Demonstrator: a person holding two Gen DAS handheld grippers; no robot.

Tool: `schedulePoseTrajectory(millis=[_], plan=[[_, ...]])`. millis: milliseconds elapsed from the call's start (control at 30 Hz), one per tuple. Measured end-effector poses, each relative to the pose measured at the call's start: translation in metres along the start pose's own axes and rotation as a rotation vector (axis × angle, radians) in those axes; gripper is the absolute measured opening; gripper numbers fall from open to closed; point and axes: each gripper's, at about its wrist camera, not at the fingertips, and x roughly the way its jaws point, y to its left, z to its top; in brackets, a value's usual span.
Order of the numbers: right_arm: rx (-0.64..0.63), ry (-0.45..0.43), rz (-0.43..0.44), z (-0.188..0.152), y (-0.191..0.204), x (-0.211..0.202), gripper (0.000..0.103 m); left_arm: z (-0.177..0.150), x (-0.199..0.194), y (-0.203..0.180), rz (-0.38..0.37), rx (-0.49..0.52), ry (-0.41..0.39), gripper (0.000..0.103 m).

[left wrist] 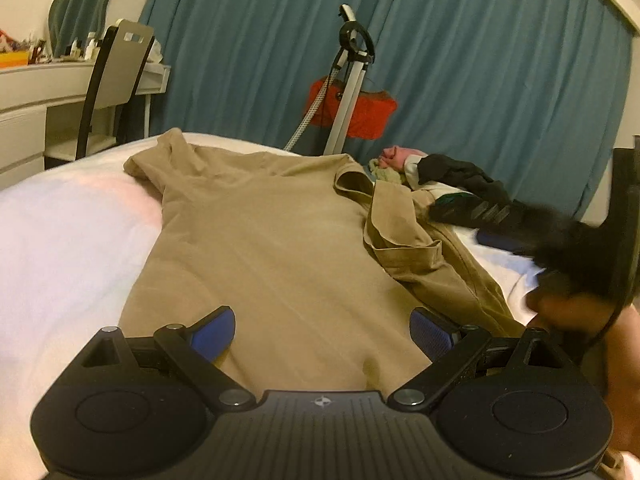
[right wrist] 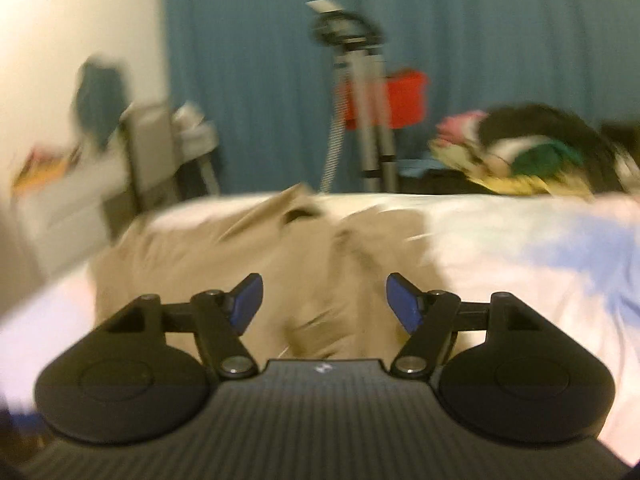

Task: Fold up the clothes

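Observation:
A tan short-sleeved shirt point(left wrist: 272, 240) lies spread on the white bed point(left wrist: 60, 248), hem towards me, its right sleeve and side bunched and folded over. My left gripper point(left wrist: 322, 332) is open and empty just above the shirt's hem. My right gripper point(right wrist: 324, 300) is open and empty over the shirt's right part point(right wrist: 224, 264); that view is blurred by motion. In the left wrist view the right gripper shows as a dark blur point(left wrist: 580, 256) at the shirt's right edge.
A pile of other clothes point(left wrist: 448, 184) lies at the bed's far right, also in the right wrist view point(right wrist: 520, 148). Behind the bed stand a tripod-like stand point(left wrist: 348, 80) with an orange item, teal curtains point(left wrist: 480, 60), a chair point(left wrist: 116, 76) and a desk point(left wrist: 36, 88).

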Motion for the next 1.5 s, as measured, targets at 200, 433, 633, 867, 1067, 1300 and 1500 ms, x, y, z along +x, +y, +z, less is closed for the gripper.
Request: schedulePoseTrajectory(millis=[200,433,633,867,1067,1300,1500], plan=[[-0.08,0.081,0.059,0.015,0.004,0.041,0.066,-0.002,0.004,0.006,0.03,-0.039,-0.008,0.095],[-0.352,0.241,-0.104,-0.007,0.056,0.106,0.065,-0.003,0.005,0.008,0.027,-0.042,-0.031,0.096],[-0.218,0.119,-0.211,0.021,0.029,0.076,0.016,-0.005,0.005,0.005,0.039,-0.023,-0.038,0.096],[-0.134,0.046,-0.405,0.084,-0.064,0.033,0.016,-0.005,0.007,0.003,0.053,-0.005,-0.039,0.096],[0.023,0.116,-0.713,0.074,-0.183,0.012,0.051,-0.007,0.006,0.001,0.048,0.031,-0.04,0.096],[0.439,-0.031,-0.698,-0.006,-0.233,-0.075,0.086,-0.008,0.007,0.002,0.041,0.048,-0.03,0.096],[0.624,-0.107,-0.361,-0.052,-0.21,-0.092,0.086,-0.014,0.004,-0.002,0.045,0.09,-0.022,0.096]])
